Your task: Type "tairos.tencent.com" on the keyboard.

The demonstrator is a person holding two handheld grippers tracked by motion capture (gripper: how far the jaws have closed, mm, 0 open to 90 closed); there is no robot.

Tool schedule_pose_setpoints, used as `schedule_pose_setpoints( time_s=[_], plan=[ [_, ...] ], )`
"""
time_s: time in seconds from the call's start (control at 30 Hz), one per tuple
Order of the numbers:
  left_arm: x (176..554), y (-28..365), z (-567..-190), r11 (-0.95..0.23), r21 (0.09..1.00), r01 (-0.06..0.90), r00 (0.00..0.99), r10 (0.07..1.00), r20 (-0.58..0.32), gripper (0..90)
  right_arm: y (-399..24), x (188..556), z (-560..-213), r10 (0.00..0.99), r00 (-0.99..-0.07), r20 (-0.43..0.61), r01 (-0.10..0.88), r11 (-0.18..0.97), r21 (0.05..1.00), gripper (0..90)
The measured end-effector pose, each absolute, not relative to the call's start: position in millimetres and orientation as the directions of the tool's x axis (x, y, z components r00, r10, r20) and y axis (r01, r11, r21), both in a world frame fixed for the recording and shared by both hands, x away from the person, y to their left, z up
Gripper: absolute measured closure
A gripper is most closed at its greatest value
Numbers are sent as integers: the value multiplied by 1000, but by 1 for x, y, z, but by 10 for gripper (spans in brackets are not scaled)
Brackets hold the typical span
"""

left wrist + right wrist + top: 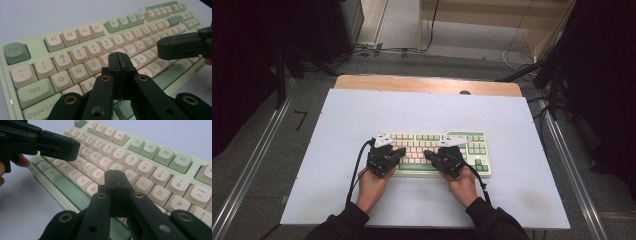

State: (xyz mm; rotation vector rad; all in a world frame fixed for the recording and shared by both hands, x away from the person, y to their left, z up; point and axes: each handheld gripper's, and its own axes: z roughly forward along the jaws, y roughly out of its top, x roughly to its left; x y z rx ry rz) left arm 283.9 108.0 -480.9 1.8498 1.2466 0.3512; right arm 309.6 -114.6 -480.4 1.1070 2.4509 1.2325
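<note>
On the white table [512, 130] lay the keyboard [472, 145], square to the person. Both grippers hovered over its letter rows, left gripper [120, 58] near R and right gripper [115, 176] near H, each clenched on nothing, probably so the joined tips could press single keys.

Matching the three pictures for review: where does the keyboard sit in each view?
High view: keyboard at table centre, under both claws.
Left gripper view: it runs from lower left to upper right, behind the shut left claw.
Right gripper view: it runs from upper left to lower right, behind the shut right claw.
Shared landmark: the green space bar.
</note>
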Motion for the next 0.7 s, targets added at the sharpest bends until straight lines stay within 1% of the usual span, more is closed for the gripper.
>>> schedule_pose_setpoints(
  time_s=[0.4,0.7],
  plan=[
    [278,100,-487,-175,754,633,485,849,-210,900,-115,309,-480,690,-707,158,539,380,752,873],
    [277,101,-488,-176,752,635,484,850,-209,900,-115,309,-480,689,-707,160,540,380,751,873]
  ],
)
